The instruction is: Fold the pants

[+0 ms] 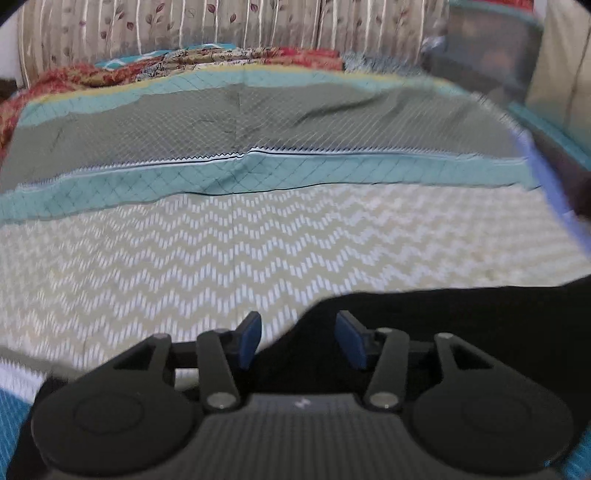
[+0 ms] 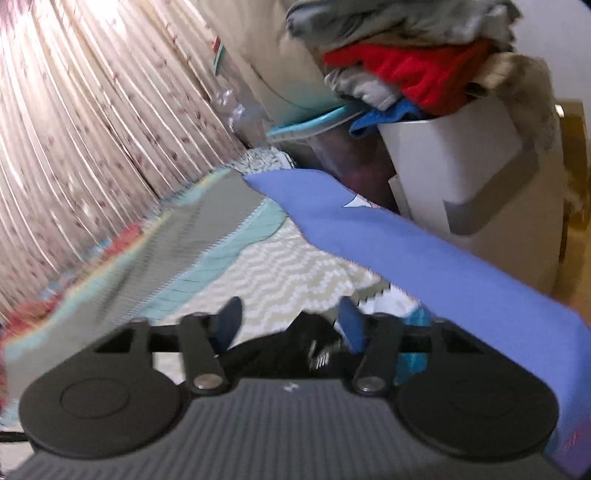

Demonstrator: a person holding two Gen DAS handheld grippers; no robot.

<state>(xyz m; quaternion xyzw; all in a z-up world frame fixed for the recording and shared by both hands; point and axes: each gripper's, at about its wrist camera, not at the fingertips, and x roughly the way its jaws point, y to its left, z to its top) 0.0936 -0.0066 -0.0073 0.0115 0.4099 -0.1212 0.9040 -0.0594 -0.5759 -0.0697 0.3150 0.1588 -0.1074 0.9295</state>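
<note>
The black pants (image 1: 461,317) lie on the chevron-patterned bedspread (image 1: 184,258) at the lower right of the left wrist view. My left gripper (image 1: 297,339) is open, its blue pads apart, just above the pants' left edge. In the right wrist view a black bit of the pants (image 2: 314,332) lies between the fingers of my right gripper (image 2: 291,321), which is open. That view is tilted and blurred.
A blue cloth strip (image 2: 406,251) crosses the right wrist view and shows at the right edge of the left wrist view (image 1: 546,177). A white bin (image 2: 461,166) heaped with clothes (image 2: 424,74) stands beside the bed. Curtains (image 1: 184,33) and quilts (image 1: 221,129) lie beyond.
</note>
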